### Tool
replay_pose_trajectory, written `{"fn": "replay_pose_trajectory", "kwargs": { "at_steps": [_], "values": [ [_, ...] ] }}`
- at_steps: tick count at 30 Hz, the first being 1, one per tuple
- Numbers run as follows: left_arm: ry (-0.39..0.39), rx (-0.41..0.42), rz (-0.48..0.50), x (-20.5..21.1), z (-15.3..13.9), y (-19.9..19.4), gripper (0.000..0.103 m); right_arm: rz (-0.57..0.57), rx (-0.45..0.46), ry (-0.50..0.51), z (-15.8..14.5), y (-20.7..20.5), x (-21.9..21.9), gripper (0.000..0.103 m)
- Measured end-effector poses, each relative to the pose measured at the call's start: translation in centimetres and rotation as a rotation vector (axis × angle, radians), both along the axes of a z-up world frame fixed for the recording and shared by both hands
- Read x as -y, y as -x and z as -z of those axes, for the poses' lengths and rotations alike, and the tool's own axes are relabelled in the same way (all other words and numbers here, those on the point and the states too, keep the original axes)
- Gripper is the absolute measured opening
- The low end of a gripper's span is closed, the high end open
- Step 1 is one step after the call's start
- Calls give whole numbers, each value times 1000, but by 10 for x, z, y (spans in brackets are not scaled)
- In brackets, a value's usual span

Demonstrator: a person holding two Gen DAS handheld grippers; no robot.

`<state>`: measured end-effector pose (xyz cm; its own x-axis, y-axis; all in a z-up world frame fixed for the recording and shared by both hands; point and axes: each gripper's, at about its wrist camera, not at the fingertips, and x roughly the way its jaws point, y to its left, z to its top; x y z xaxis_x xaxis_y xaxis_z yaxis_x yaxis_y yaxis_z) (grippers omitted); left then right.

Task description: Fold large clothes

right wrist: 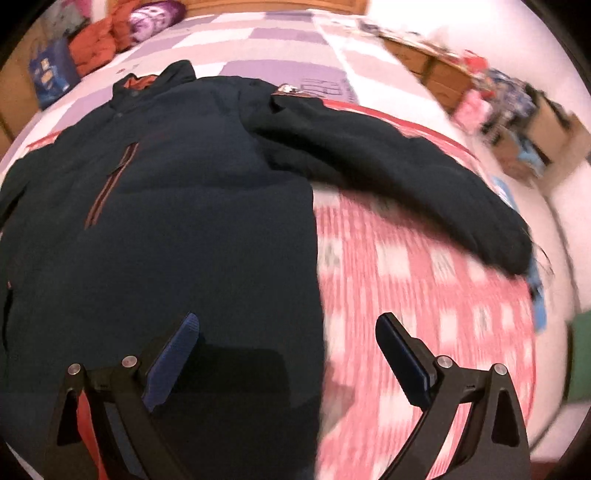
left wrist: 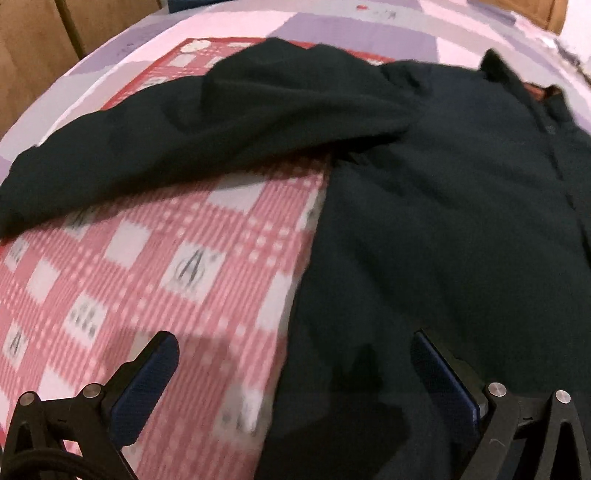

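Observation:
A large dark navy jacket (left wrist: 443, 221) lies spread flat on a bed, its collar at the far end. In the left wrist view one sleeve (left wrist: 184, 140) stretches out to the left. In the right wrist view the jacket body (right wrist: 184, 221) fills the left half and the other sleeve (right wrist: 406, 173) stretches right. My left gripper (left wrist: 295, 354) is open and empty above the jacket's left hem edge. My right gripper (right wrist: 288, 332) is open and empty above the jacket's right hem edge.
The jacket lies on a red and white checked blanket (left wrist: 147, 277) over a lilac patterned sheet (right wrist: 266, 44). An orange garment (right wrist: 99, 40), a purple cushion (right wrist: 155, 14) and a blue box (right wrist: 51, 70) sit at the far end. Cardboard boxes (right wrist: 535, 136) stand beside the bed at right.

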<state>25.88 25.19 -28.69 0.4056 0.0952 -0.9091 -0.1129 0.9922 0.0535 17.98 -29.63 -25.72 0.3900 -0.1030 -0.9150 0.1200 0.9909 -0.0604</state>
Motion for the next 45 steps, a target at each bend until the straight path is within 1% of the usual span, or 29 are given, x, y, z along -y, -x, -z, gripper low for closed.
{"fn": "replay_pose_trajectory", "kwargs": {
  "at_steps": [2, 5, 7, 8, 10, 11, 12, 13, 15, 16, 17, 18, 19, 22, 23, 24, 25, 26, 27, 29, 31, 33, 35, 37, 39, 41, 43, 44, 45],
  "values": [
    [-21, -8, -2, 3, 7, -17, 103, -39, 3, -30, 15, -25, 15, 99],
    [-47, -32, 11, 5, 24, -45, 103, -42, -11, -101, 41, -57, 31, 99],
    [-27, -69, 12, 4, 39, -60, 103, -15, -29, -140, 58, -72, 37, 99],
    [-1, -80, 14, 4, 45, -64, 100, 10, -29, -190, 67, -77, 41, 99],
    [26, -57, 35, 6, 47, -65, 97, 47, -3, -238, 73, -81, 40, 97],
    [19, -37, 55, 8, 46, -63, 93, 42, 33, -237, 71, -81, 35, 77],
    [22, -18, 74, 9, 46, -62, 91, 13, 53, -266, 68, -82, 29, 59],
    [26, -9, 81, 8, 45, -61, 88, 13, 52, -260, 67, -82, 25, 56],
    [40, 10, 95, 8, 42, -60, 74, 4, 68, -253, 64, -81, 19, 32],
    [50, 23, 111, 9, 39, -60, 62, 6, 72, -255, 64, -81, 19, 28],
    [62, 30, 130, 10, 38, -60, 50, 13, 80, -255, 62, -79, 22, 21],
    [69, 39, 144, 11, 37, -60, 42, 21, 86, -261, 62, -78, 26, 17],
    [47, 43, 144, 11, 35, -60, 17, 31, 93, -269, 60, -77, 30, 16],
    [32, 43, 119, -2, 34, -59, 11, 58, 111, -207, 57, -69, 43, 6],
    [15, 36, 102, -8, 34, -60, 11, 120, 111, -187, 58, -65, 57, 0],
    [23, 25, 99, -10, 33, -62, 11, 176, 107, -143, 59, -61, 67, 0],
    [16, 24, 108, -10, 32, -62, 6, 221, 101, -131, 60, -55, 80, 0],
    [2, 33, 129, -4, 27, -62, 6, 217, 82, -126, 62, -51, 84, 0],
    [16, 47, 149, 4, 20, -61, 6, 189, 76, -109, 60, -48, 82, 0],
    [31, 85, 162, 20, 6, -59, 6, 138, 89, -108, 52, -42, 73, 0],
    [34, 124, 204, 47, -9, -54, 7, 113, 97, -65, 42, -36, 63, 0],
    [32, 134, 279, 85, -17, -53, 15, 84, 116, -44, 30, -35, 49, 0],
    [27, 130, 331, 123, -17, -55, 36, 30, 140, -28, 20, -38, 34, 1],
    [39, 126, 372, 161, -15, -57, 44, -56, 166, -34, 12, -49, 5, 1],
    [35, 108, 400, 188, -9, -49, 50, -128, 148, -78, 15, -61, -20, 5],
    [17, 73, 399, 205, 1, -49, 63, -185, 96, -114, 27, -70, -39, 5],
    [-34, 39, 393, 213, 11, -43, 65, -210, 39, -108, 43, -74, -41, 5],
    [-42, 39, 384, 212, 11, -41, 67, -214, 26, -125, 50, -73, -31, 5],
    [-39, 41, 367, 210, 8, -39, 69, -197, 42, -139, 50, -71, -20, 5]
  ]
}}
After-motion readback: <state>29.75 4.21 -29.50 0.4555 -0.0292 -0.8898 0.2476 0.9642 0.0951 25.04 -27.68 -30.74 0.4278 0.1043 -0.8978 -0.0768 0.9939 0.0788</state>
